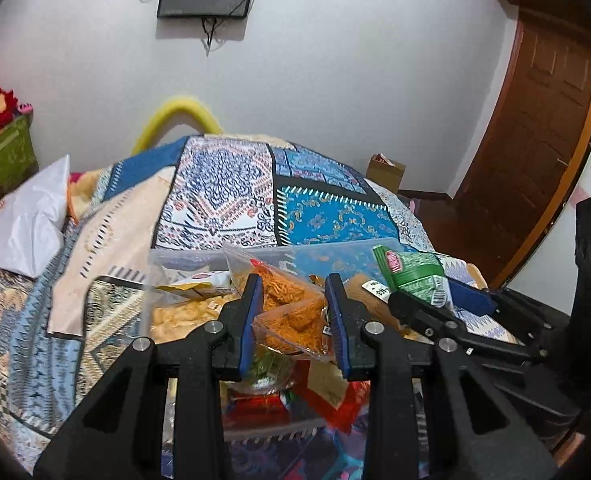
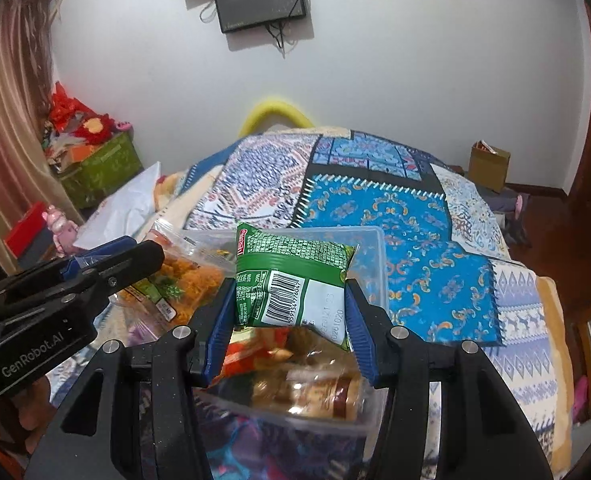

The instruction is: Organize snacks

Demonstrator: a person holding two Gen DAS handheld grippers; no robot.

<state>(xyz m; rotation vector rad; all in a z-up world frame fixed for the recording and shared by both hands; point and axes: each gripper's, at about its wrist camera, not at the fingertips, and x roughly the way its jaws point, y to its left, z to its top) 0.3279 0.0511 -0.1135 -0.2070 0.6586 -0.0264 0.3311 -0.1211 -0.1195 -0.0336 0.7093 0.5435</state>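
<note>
A clear plastic bin [image 1: 157,272] [image 2: 375,256] of mixed snack packets sits on a patterned bedspread. My left gripper [image 1: 293,300] is shut on a clear bag of orange fried snacks [image 1: 291,320], held over the bin; the bag also shows in the right wrist view [image 2: 183,276]. My right gripper [image 2: 289,304] is shut on a green snack packet [image 2: 291,276] with a barcode, held above the bin; the packet shows in the left wrist view [image 1: 411,272] at the right. The two grippers are side by side, left one [image 2: 95,272] to the left.
The bin holds a yellow-white packet [image 1: 199,284], red packets [image 1: 263,404] and a brown packet [image 2: 311,392]. A white plastic bag [image 1: 27,220] lies on the bed at left. A green storage box [image 2: 103,164] stands by the wall, a cardboard box [image 2: 489,166] on the floor at right.
</note>
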